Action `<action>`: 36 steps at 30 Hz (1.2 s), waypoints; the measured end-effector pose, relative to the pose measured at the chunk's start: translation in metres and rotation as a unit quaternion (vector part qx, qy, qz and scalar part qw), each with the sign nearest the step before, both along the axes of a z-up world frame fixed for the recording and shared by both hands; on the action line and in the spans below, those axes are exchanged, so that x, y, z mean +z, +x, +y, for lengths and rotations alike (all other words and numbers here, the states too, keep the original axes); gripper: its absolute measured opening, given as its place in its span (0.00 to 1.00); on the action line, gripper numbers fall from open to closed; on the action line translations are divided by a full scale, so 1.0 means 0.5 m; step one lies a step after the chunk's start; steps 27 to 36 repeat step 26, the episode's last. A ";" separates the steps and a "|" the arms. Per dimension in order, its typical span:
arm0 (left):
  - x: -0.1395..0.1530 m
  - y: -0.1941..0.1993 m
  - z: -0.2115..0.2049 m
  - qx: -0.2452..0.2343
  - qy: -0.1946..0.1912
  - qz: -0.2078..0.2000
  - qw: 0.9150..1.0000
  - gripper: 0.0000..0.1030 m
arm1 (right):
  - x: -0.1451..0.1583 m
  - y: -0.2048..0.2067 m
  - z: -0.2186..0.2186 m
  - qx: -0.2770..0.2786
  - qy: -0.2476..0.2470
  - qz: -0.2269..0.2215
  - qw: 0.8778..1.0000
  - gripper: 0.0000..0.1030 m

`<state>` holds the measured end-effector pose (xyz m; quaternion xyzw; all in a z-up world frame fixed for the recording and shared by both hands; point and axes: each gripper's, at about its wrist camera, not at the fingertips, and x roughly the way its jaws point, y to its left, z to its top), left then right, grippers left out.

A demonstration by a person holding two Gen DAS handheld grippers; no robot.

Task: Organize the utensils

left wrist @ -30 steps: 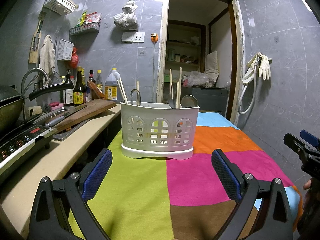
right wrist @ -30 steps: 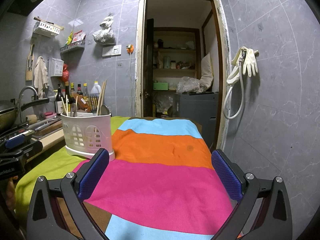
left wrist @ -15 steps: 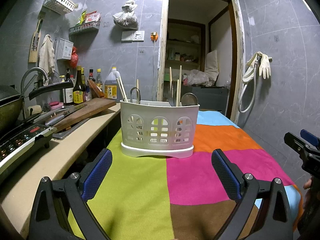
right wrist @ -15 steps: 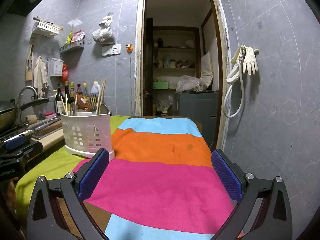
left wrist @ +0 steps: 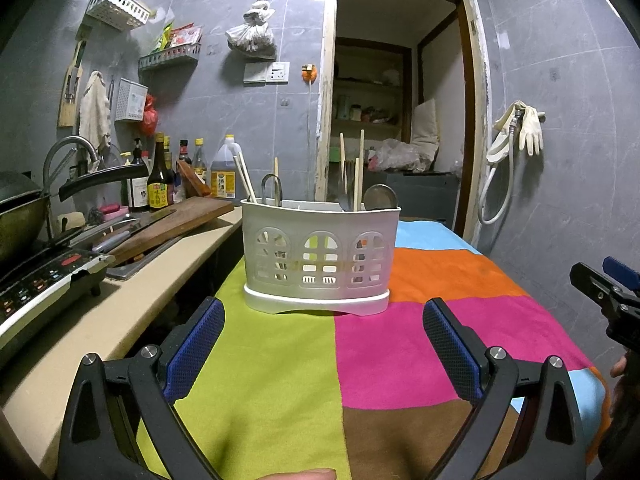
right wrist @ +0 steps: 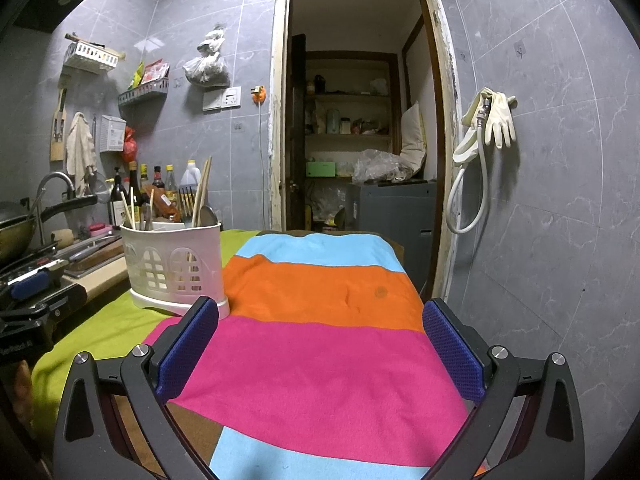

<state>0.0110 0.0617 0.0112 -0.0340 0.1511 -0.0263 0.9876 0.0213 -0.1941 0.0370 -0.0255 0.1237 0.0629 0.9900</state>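
Your left hand-held gripper [left wrist: 323, 338] is spread apart, empty, utensil caddy [left wrist: 320, 256] dead ahead on the striped cloth [left wrist: 280, 380], near its fingertips. Your right hand-held gripper [right wrist: 320, 340] is also apart, empty; caddy sits front-left.

One white caddy [left wrist: 320, 256] is seen, holding one spoon [left wrist: 380, 198], one fork [right wrist: 186, 200] and six chopsticks [left wrist: 362, 168].

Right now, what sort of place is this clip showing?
Most likely a small home kitchen: sauce bottles by the faucet, a wok on the cooktop, and a utensil caddy on the table.
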 end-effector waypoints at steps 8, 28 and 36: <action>-0.001 0.000 -0.005 -0.001 0.003 0.002 1.000 0.95 | 0.000 0.001 -0.001 0.000 0.000 0.000 1.000 1.00; -0.001 0.000 -0.008 -0.002 0.001 0.004 1.000 0.95 | -0.001 0.001 -0.001 0.000 0.000 0.001 1.000 1.00; -0.001 0.000 -0.008 -0.002 0.001 0.004 1.000 0.95 | -0.001 0.001 -0.001 0.000 0.000 0.001 1.000 1.00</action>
